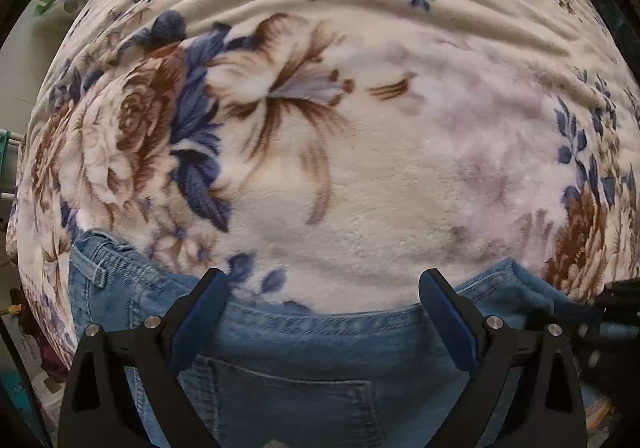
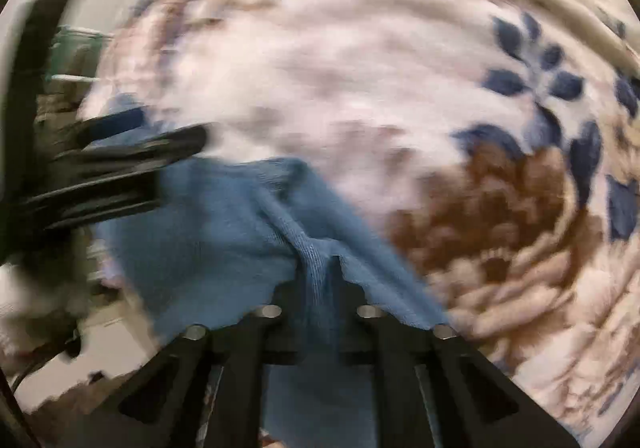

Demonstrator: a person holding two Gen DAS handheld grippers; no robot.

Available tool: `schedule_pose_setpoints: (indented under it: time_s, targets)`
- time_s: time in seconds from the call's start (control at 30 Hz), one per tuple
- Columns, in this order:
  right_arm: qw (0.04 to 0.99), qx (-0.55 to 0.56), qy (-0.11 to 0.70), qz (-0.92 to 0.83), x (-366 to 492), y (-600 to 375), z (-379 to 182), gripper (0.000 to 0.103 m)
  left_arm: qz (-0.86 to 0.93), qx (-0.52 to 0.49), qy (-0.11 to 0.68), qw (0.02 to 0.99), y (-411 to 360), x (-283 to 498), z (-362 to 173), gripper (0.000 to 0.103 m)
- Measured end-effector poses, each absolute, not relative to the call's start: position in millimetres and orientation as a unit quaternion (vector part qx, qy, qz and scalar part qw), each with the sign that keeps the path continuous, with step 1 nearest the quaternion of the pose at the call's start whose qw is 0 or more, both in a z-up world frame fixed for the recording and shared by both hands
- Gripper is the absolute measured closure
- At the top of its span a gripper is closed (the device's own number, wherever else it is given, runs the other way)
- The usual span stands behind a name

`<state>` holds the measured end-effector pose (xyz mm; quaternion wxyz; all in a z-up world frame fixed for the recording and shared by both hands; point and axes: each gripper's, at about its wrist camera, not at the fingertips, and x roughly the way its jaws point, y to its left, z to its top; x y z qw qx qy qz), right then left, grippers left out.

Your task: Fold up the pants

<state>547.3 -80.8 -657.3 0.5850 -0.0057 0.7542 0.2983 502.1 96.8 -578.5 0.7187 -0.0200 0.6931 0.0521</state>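
Blue denim pants [image 1: 304, 360] lie on a floral fleece blanket [image 1: 360, 168], waistband toward the blanket's middle, a back pocket showing. My left gripper [image 1: 324, 288] is open, its fingers spread wide over the waistband and holding nothing. My right gripper [image 2: 318, 268] is shut on a bunched fold of the pants [image 2: 224, 232], which drapes up over its fingers; this view is motion-blurred. The left gripper [image 2: 120, 160] shows at the left of the right wrist view. The right gripper [image 1: 616, 312] shows at the right edge of the left wrist view.
The cream blanket with brown and blue flowers [image 2: 500, 208] covers the bed. The bed's left edge drops to a floor with a green crate [image 1: 64, 0] and a rack [image 1: 8, 140] beside it.
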Motion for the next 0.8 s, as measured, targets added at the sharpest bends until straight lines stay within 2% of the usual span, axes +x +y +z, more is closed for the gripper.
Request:
schedule_pose_setpoints:
  time_s: [0.07, 0.13, 0.17, 0.2, 0.27, 0.4, 0.5, 0.6, 0.63, 0.7, 0.8]
  targets:
    - [0.572, 0.052, 0.768, 0.283, 555, -97, -663, 0.095, 0.054, -0.014, 0.694, 0.717, 103, 499, -579, 0.005]
    - [0.550, 0.126, 0.777, 0.281, 561, -113, -660, 0.091, 0.048, -0.013, 0.697, 0.716, 112, 496, -579, 0.005]
    - [0.528, 0.168, 0.785, 0.275, 565, -120, -664, 0.084, 0.042, -0.007, 0.700, 0.713, 114, 498, -581, 0.005]
    - [0.514, 0.192, 0.791, 0.272, 569, -121, -669, 0.069, 0.033, -0.005, 0.703, 0.710, 119, 498, -580, 0.005]
    - [0.489, 0.233, 0.797, 0.269, 577, -123, -678, 0.056, 0.015, 0.012, 0.705, 0.709, 131, 500, -577, 0.005]
    - [0.458, 0.248, 0.810, 0.271, 592, -99, -698, 0.056, -0.040, 0.040, 0.712, 0.700, 137, 511, -579, 0.005]
    - [0.378, 0.279, 0.837, 0.282, 589, -73, -721, 0.056, -0.105, 0.038, 0.722, 0.682, 136, 522, -583, 0.005]
    - [0.364, 0.257, 0.853, 0.273, 587, -55, -741, 0.055, -0.190, 0.068, 0.734, 0.648, 122, 527, -589, 0.005]
    - [0.365, 0.255, 0.855, 0.268, 587, -55, -742, 0.057, -0.214, 0.073, 0.740, 0.633, 119, 528, -594, 0.005]
    - [0.372, 0.252, 0.857, 0.254, 587, -60, -738, 0.075, -0.245, 0.079, 0.751, 0.608, 115, 528, -601, 0.005]
    - [0.399, 0.260, 0.836, 0.272, 585, -74, -714, 0.088, -0.292, 0.108, 0.752, 0.581, 110, 526, -609, 0.005]
